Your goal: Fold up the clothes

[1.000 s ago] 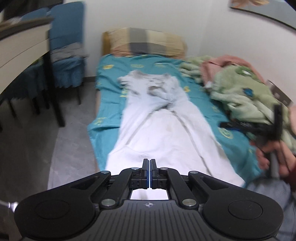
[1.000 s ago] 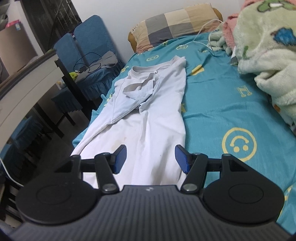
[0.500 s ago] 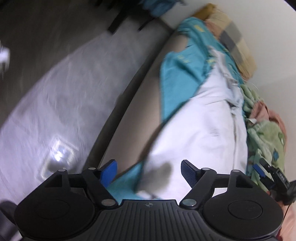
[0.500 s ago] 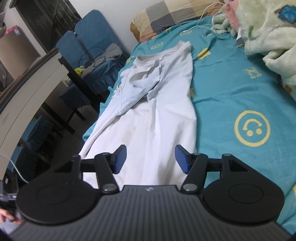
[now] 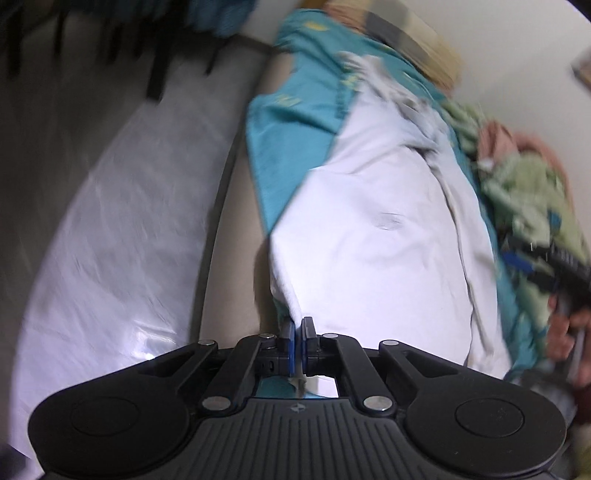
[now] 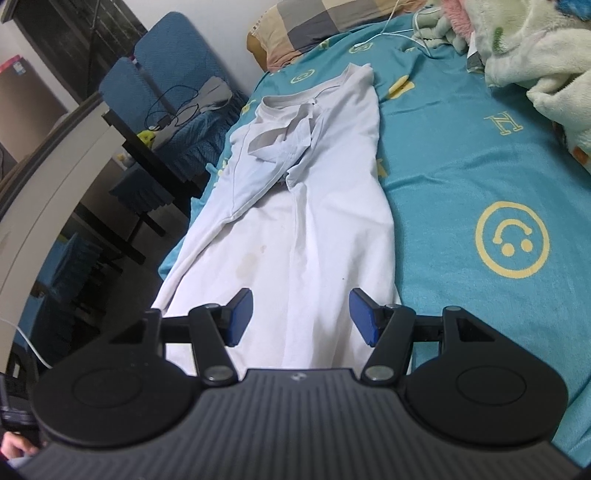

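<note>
Item under inspection: a white T-shirt (image 6: 303, 229), lying lengthwise on the bed (image 6: 480, 147), nearer the bed's left edge, collar toward the pillow (image 6: 314, 22) at the head end, hem toward the foot end. Both sides appear folded inward, a sleeve lying across the chest; the left lower part overhangs the bed's left edge.

Left gripper (image 5: 297, 345): jaws closed together at the hem's left corner. A thin strip of white cloth shows between and below the pads, so it appears to be pinching the hem; the view is motion-blurred.

Right gripper (image 6: 301, 317): jaws partly apart, nothing between them, poised over the hem's right portion and not gripping.

Handling assessment: the garment is judged light, thin and fully limp, with no stiffness to carry a fold; it will sag and drape from any single hold. The surface is not slippery, yet a pinch on one layer may let the folded-in layers slide apart. Recommended holds: both hem corners, gripping all layers, lifted evenly and carried toward the collar.

Faint yellowish stains (image 6: 251, 258) noted mid-body.
</note>
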{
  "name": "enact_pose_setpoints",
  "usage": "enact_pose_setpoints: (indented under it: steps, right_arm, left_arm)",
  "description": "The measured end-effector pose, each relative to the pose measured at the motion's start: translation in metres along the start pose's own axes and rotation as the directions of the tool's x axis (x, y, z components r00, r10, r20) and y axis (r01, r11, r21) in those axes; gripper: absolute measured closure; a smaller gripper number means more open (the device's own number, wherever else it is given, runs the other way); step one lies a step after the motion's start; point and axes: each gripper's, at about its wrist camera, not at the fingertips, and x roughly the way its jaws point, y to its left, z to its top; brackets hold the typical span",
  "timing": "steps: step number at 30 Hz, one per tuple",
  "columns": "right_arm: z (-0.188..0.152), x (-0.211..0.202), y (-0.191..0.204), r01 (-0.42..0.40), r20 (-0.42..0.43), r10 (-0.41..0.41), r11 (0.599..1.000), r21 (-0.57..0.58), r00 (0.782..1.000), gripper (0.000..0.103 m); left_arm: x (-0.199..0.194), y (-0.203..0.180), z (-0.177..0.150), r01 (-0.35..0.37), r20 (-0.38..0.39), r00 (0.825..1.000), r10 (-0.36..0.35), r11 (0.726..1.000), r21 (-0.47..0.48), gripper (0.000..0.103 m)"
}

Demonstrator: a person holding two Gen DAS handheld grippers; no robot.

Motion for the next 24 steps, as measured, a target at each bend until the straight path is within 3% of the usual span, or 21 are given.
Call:
enact_pose_setpoints:
  steps: [2,5,9,14,17,19,20,24]
  right_arm:
    - [0.001,-0.004,-0.002,-0.005,0.01,0.005,1.0,0.011,1.0,0.042]
    - [0.004,-0.011,-0.007,-0.014,0.029,0.013,0.999,0.03,1.0,0.042]
    - [0.007,-0.019,-0.013,-0.028,0.052,0.025,0.998,0.057,0.998,0.042]
    - [0.013,-0.032,-0.024,-0.054,0.087,0.046,0.994,0.097,0.995,0.042]
    - [0.017,-0.036,-0.033,-0.052,0.097,0.04,0.99,0.129,0.995,0.042]
    - [0.019,-0.038,-0.04,-0.059,0.099,0.045,0.986,0.153,0.994,0.042]
    - [0.02,-0.038,-0.041,-0.067,0.098,0.052,0.985,0.16,0.994,0.042]
    - [0.022,-0.037,-0.046,-0.093,0.093,0.078,0.981,0.171,0.993,0.042]
  left_arm:
    - [-0.013,-0.032,0.008,-0.075,0.013,0.997,0.074,0.99,0.119,0.1]
    - [-0.031,-0.081,0.019,-0.153,0.039,0.988,0.148,0.951,0.268,0.1]
    - [-0.046,-0.15,0.027,-0.221,0.087,0.975,0.203,0.878,0.424,0.101]
    - [-0.035,-0.253,0.017,-0.155,0.103,0.988,0.116,0.784,0.601,0.101]
    - [0.001,-0.302,-0.001,-0.074,0.035,0.997,0.068,0.728,0.682,0.101]
    - [0.03,-0.32,-0.015,-0.046,-0.014,0.997,0.079,0.699,0.714,0.101]
    - [0.044,-0.326,-0.021,-0.032,-0.04,0.995,0.088,0.69,0.723,0.1]
    - [0.096,-0.32,-0.033,-0.009,-0.141,0.979,0.15,0.716,0.698,0.1]
